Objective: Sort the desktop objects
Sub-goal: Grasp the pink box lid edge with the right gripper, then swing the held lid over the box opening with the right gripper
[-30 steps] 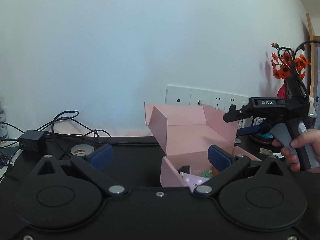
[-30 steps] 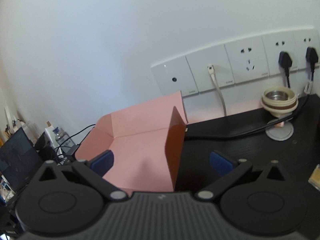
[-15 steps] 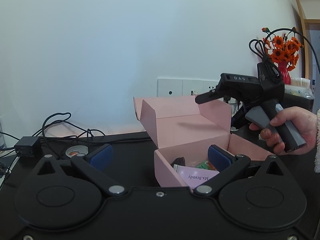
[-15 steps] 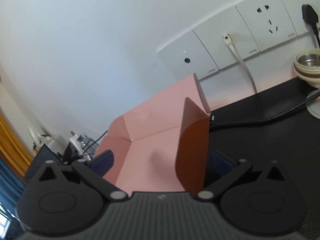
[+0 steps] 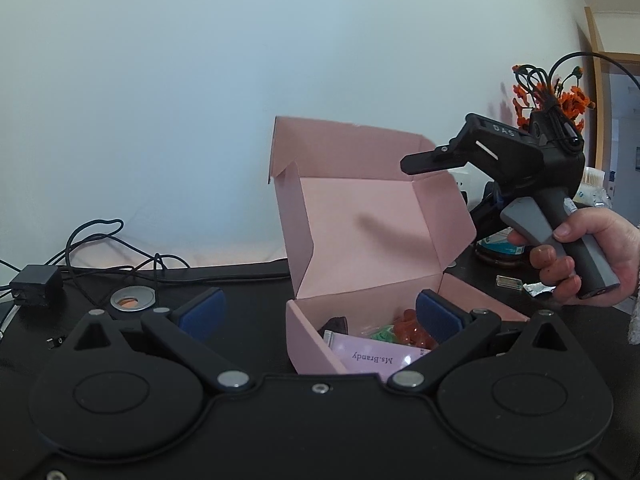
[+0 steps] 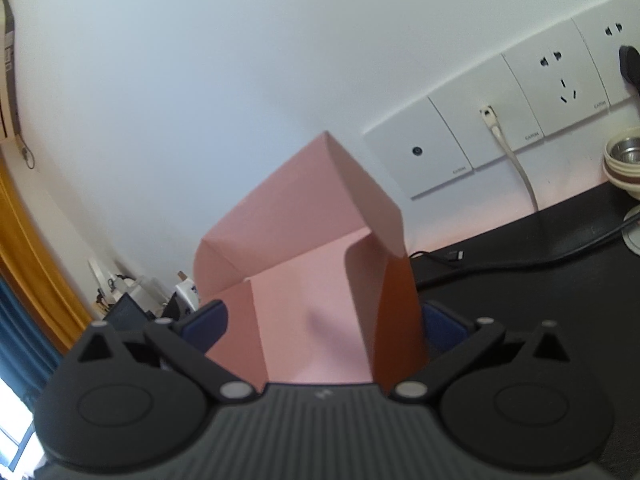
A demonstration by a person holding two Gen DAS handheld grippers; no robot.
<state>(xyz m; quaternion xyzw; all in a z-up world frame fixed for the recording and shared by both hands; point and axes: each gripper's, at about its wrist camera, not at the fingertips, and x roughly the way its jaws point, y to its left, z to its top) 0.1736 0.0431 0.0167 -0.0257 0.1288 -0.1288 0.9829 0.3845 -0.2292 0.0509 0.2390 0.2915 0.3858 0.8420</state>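
A pink cardboard box (image 5: 308, 328) stands open on the black desk, its lid (image 5: 360, 220) raised upright. Inside lie a purple "Ms.Brandy" packet (image 5: 370, 356), green and orange pieces (image 5: 408, 322) and a dark object (image 5: 338, 324). My left gripper (image 5: 320, 312) is open just in front of the box, its right finger over the box's interior. My right gripper (image 5: 440, 190), held by a hand (image 5: 576, 256), is open and straddles the lid's right side flap (image 6: 396, 308). In the right wrist view the right gripper (image 6: 324, 322) has the lid (image 6: 304, 240) between its open fingers.
Black cables and an adapter (image 5: 32, 290) lie at the back left near a metal ring (image 5: 132, 298). Orange flowers (image 5: 560, 96), a jar (image 5: 500, 246) and small wrapped items (image 5: 510, 282) sit at the right. Wall sockets (image 6: 560, 92) and a stacked cup (image 6: 624, 164) are behind.
The box lid has swung up from leaning back to upright. The right gripper has moved in to the lid's right flap. The left gripper has come closer to the box.
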